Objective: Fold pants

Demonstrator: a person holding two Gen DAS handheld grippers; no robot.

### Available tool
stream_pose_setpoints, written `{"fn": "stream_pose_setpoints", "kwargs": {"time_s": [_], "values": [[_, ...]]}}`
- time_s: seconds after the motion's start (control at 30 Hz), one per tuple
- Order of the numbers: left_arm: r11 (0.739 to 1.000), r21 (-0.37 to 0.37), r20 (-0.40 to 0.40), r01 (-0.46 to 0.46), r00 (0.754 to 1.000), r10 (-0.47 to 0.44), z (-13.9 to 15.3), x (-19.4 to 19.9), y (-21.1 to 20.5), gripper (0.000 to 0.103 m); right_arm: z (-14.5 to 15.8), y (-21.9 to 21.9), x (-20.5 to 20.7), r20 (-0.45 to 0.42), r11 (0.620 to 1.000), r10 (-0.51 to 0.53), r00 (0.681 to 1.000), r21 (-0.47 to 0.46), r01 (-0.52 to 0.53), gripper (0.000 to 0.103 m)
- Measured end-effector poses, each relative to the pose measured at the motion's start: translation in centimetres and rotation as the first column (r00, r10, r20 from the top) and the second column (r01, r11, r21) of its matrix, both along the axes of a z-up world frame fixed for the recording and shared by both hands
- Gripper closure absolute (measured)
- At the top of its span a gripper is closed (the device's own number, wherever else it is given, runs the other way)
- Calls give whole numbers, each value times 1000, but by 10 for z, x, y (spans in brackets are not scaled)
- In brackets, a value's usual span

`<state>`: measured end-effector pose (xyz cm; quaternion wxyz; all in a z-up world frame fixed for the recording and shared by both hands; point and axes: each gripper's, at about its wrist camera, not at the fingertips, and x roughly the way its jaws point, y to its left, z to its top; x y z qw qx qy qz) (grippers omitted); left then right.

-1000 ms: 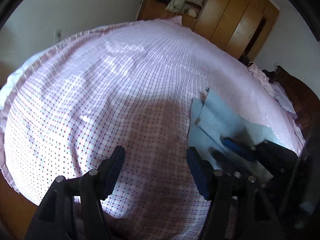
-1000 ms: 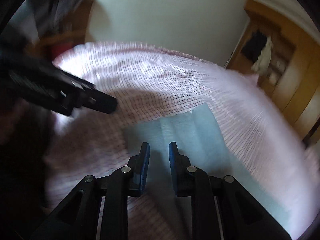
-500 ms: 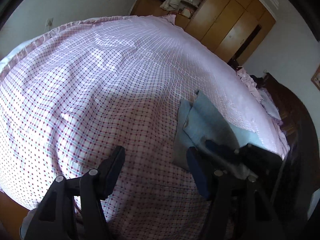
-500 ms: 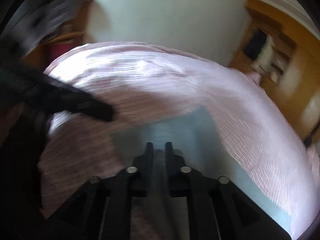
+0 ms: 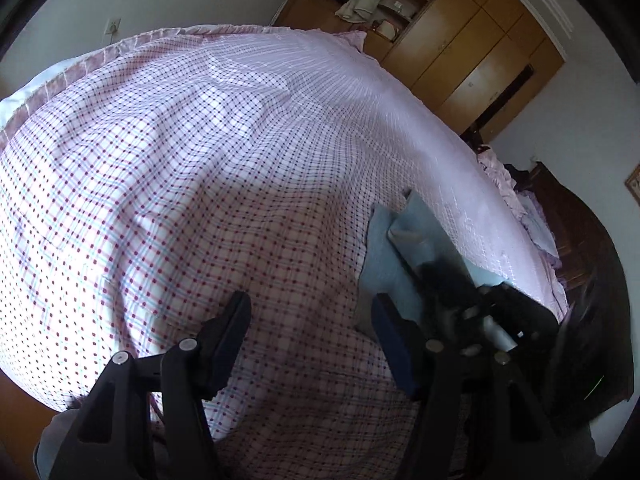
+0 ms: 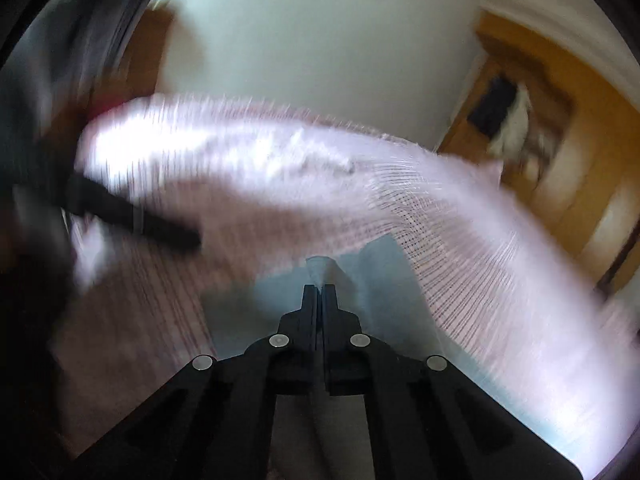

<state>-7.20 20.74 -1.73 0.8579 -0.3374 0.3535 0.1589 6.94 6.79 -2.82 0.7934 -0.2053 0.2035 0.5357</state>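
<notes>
Light blue pants (image 5: 390, 256) lie on a bed with a pink checked cover (image 5: 200, 160), at the right of the left wrist view. My right gripper (image 6: 319, 290) is shut on a pinched-up fold of the pants (image 6: 320, 268), which sticks out past its fingertips and is lifted off the cover. In the left wrist view that gripper (image 5: 448, 280) shows dark and blurred over the pants. My left gripper (image 5: 310, 320) hangs open above the bare cover, left of the pants, with nothing between its fingers. One of its fingers (image 6: 160, 228) shows at the left of the blurred right wrist view.
A wooden wardrobe (image 5: 460, 40) with hanging clothes stands past the far end of the bed. A dark wooden headboard (image 5: 580, 248) and pink pillows (image 5: 520, 200) are at the right. The bed's near edge curves along the bottom left.
My right gripper has shut on a fold of the pants and raised it, bunching the cloth. My left gripper has stayed open and turned a little.
</notes>
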Motion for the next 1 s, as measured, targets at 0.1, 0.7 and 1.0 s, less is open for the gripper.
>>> {"fn": "stream_pose_setpoints", "kwargs": {"time_s": [0.1,0.7,1.0], "values": [[1000,2,-2,1,1000,-1,0,2,-2,37,7,-30,47,-297,984,-32,954,157,82,103],[997,-22,58,-75,995,76,5,-22,9,37,21,-19,8,-183,982,190,965,39,-186,103],[995,-58,81,-82,993,86,5,-30,16,37,-18,-5,-36,-22,940,283,959,-192,-282,103]]}}
